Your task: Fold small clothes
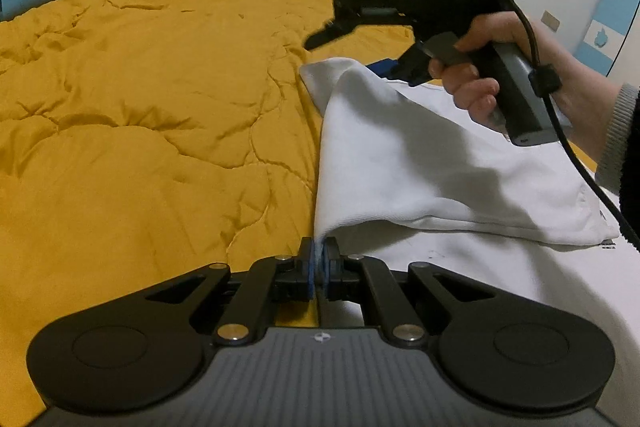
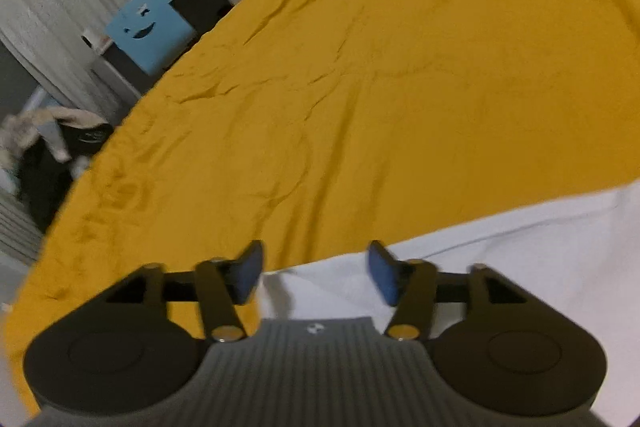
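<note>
Pinching a corner of the white garment (image 1: pixel 400 163), the left hand-held gripper (image 1: pixel 319 267) has its blue pads pressed together on a thin bit of cloth at the fold's near end. The garment lies on the bed, on the yellow quilt (image 1: pixel 140 99), with one flap lifted and turned over toward the right. The right hand-held gripper (image 2: pixel 316 273) hangs above the garment's far edge, jaws apart, nothing between them; from the left wrist view it is seen gripped in the person's right hand (image 1: pixel 480 83).

Risks, as judged:
- The left grip takes only a sliver of fabric. A quick pull could slide it free and drop the flap crooked.
- Only one corner is controlled. Carrying the flap across alone may skew or bunch the fold.
- The right jaws closing low might catch the quilt along with the cloth.
- The trailing cable (image 1: pixel 568 143) hangs close to the garment and could drag it.

Hard to make out:
- What sort of garment it is; sleeves and neckline are not shown.
- The garment's right side, cut off by the frame and the sleeve.
- A blue patch (image 1: pixel 386 65) under the right tool, unidentified.
- Right wrist view blurred; edges soft.
</note>
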The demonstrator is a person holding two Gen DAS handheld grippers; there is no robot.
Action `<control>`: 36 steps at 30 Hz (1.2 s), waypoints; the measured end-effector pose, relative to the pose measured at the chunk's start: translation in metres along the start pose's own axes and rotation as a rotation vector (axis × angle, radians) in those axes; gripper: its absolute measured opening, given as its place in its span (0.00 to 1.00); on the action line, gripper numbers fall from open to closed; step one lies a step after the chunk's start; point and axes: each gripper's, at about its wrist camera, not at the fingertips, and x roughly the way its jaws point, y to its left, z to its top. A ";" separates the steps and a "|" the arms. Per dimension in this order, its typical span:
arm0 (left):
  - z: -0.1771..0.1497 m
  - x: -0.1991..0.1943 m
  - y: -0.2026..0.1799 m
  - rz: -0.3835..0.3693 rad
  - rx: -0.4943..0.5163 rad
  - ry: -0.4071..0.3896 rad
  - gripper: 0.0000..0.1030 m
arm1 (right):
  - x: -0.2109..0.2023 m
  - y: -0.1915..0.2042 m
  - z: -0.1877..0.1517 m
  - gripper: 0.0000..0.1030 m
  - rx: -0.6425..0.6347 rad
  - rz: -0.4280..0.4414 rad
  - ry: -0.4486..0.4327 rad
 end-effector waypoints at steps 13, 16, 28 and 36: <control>-0.001 0.005 0.007 -0.015 -0.021 0.009 0.12 | -0.001 -0.011 0.005 0.59 -0.372 -0.271 0.026; -0.002 0.006 0.006 -0.009 -0.017 0.008 0.15 | -0.001 -0.014 0.003 0.69 -0.385 -0.258 0.004; -0.003 0.005 0.014 -0.047 -0.048 -0.001 0.18 | -0.013 -0.034 -0.009 0.69 -0.069 0.202 0.069; -0.004 0.006 0.013 -0.041 -0.036 -0.004 0.20 | -0.006 -0.039 -0.009 0.78 -0.033 0.230 0.218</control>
